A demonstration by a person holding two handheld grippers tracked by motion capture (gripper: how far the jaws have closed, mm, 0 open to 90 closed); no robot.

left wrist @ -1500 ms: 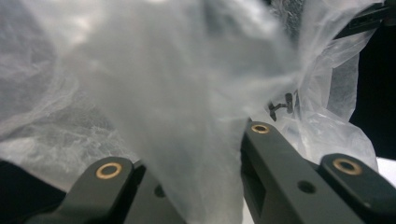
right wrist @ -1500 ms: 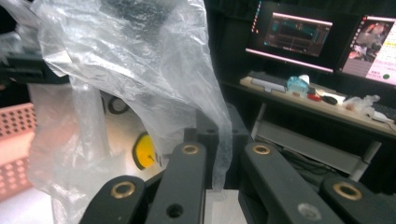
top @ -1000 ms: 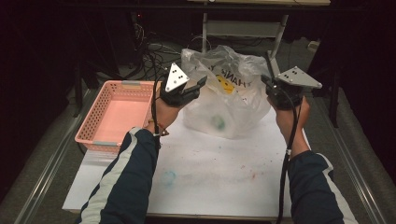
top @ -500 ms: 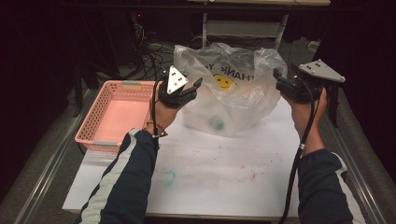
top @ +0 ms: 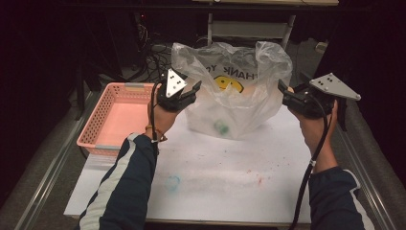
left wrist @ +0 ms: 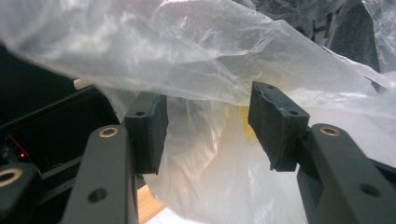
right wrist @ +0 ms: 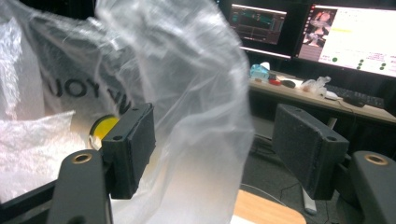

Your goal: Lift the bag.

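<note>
high view: the plastic bag (top: 234, 91) stands on the white bench (top: 215, 177), beside a pink basket (top: 115, 117). the left tool (top: 194, 91) is at the bag's left edge, the right tool (top: 286, 96) at its right edge.

left gripper view: jaws apart, having just been opening, bag film loose between the pads.

right gripper view: jaws apart, just opened wider; bag film between them, unpinched.

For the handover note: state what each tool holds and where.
Nothing is gripped. Both the left tool and right tool stand open, plastic bag film loose between their pads.
</note>
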